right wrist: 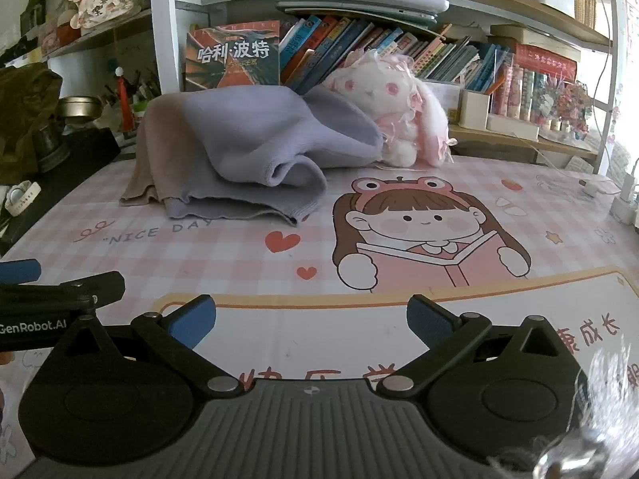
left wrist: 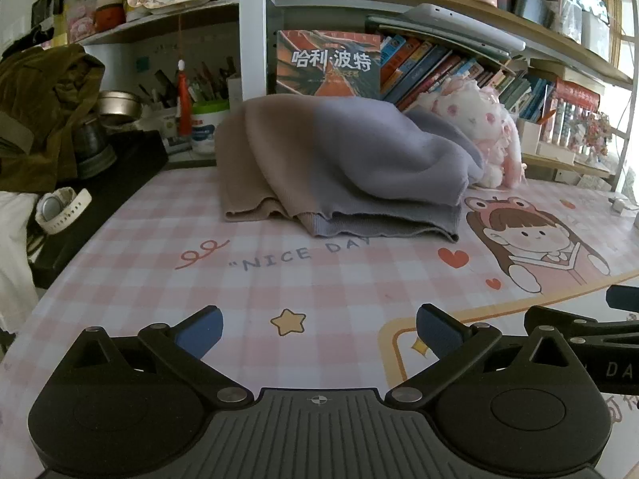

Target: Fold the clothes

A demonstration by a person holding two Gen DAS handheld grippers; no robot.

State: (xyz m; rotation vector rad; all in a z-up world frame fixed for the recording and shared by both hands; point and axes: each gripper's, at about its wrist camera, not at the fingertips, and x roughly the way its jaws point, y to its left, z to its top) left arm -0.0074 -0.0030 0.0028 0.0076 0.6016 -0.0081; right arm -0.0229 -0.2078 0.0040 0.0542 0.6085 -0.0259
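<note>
Both the left gripper and right gripper hover empty with jaws spread above the desk mat, well short of the bunched lilac-and-beige garment, which may drag the plush rabbit touching it if tugged.

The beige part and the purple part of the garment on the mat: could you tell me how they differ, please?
The beige part lies on the left of the heap and drapes fairly smoothly down to the mat. The purple part lies on the right, is bunched into thick rolls, and reaches toward the plush toy. Both share a wavy ribbed hem at the front, and neither gripper is touching them.
</note>
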